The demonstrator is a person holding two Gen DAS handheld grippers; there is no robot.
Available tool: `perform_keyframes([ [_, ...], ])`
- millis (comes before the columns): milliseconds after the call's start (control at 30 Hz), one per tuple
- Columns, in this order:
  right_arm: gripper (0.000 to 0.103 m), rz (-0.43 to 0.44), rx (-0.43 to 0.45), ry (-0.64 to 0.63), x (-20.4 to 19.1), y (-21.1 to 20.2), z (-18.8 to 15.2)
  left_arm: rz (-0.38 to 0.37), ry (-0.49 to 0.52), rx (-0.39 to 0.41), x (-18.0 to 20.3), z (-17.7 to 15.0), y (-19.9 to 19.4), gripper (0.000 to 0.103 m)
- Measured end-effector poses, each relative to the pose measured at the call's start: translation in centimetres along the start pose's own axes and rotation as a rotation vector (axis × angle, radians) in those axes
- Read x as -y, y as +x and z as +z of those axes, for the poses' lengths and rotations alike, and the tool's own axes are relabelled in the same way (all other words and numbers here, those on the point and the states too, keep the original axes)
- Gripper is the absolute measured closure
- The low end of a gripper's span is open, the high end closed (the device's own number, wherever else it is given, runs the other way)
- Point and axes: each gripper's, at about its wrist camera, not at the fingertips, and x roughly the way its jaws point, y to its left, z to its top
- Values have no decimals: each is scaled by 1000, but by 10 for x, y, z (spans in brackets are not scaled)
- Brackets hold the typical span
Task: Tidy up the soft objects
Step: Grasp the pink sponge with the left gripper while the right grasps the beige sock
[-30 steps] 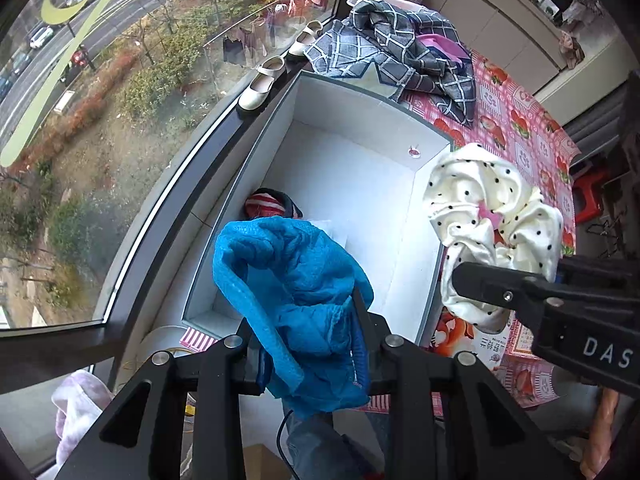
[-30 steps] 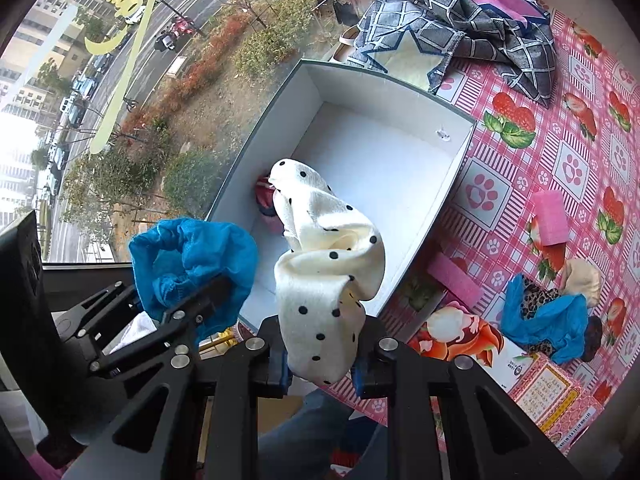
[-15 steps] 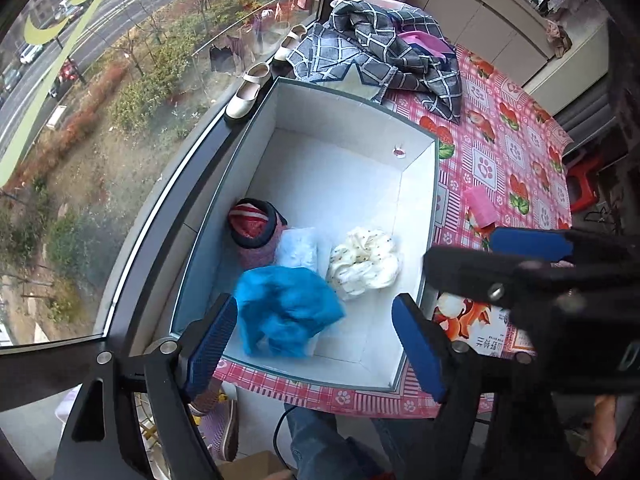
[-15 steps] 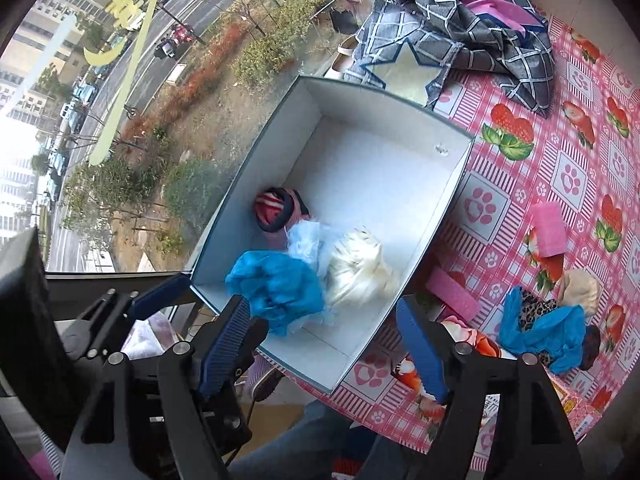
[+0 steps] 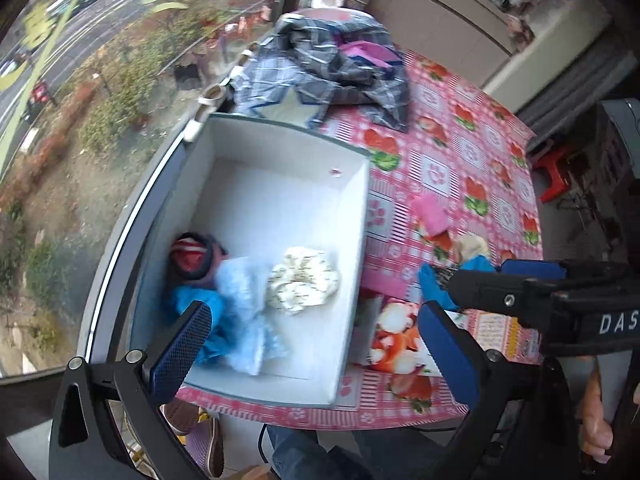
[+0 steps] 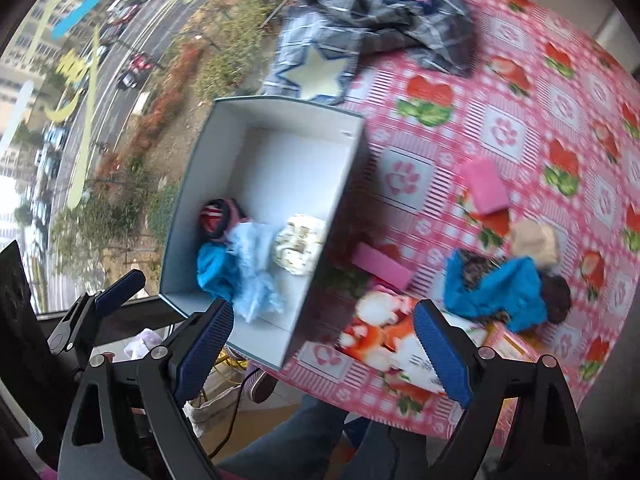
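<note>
A white box (image 5: pixel 280 148) (image 6: pixel 280 120) stands at the table's window edge. In its near end lie a blue cloth (image 5: pixel 216 340) (image 6: pixel 212 268), a pale blue piece (image 5: pixel 244 280) (image 6: pixel 252 244), a white dotted scrunchie (image 5: pixel 304 280) (image 6: pixel 298 242) and a red striped item (image 5: pixel 190 248) (image 6: pixel 214 212). My left gripper (image 5: pixel 316 344) is open and empty above the box's near end. My right gripper (image 6: pixel 324 340) is open and empty over the box's near right corner. On the table lie a blue cloth pile (image 6: pixel 496 288), pink pads (image 6: pixel 484 186) and a cream piece (image 6: pixel 534 240).
A plaid garment (image 5: pixel 332 68) (image 6: pixel 380 12) lies beyond the box on the pink checked tablecloth (image 5: pixel 460 168). A printed card (image 6: pixel 384 340) lies at the table's near edge. The window runs along the left. A red stool (image 5: pixel 556 168) stands far right.
Both grippers opened and let the blue cloth and the white dotted scrunchie drop into the box. Both grippers have since pulled back and shifted right.
</note>
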Motion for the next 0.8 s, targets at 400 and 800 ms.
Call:
perform_keyframes([
  [400,11,26,103,277,122,-67,-27,-30,193,-75,82,7,26,0],
  [800,11,7,85,497,238,-65,-74,-10,282,-212,157,25,90,0],
])
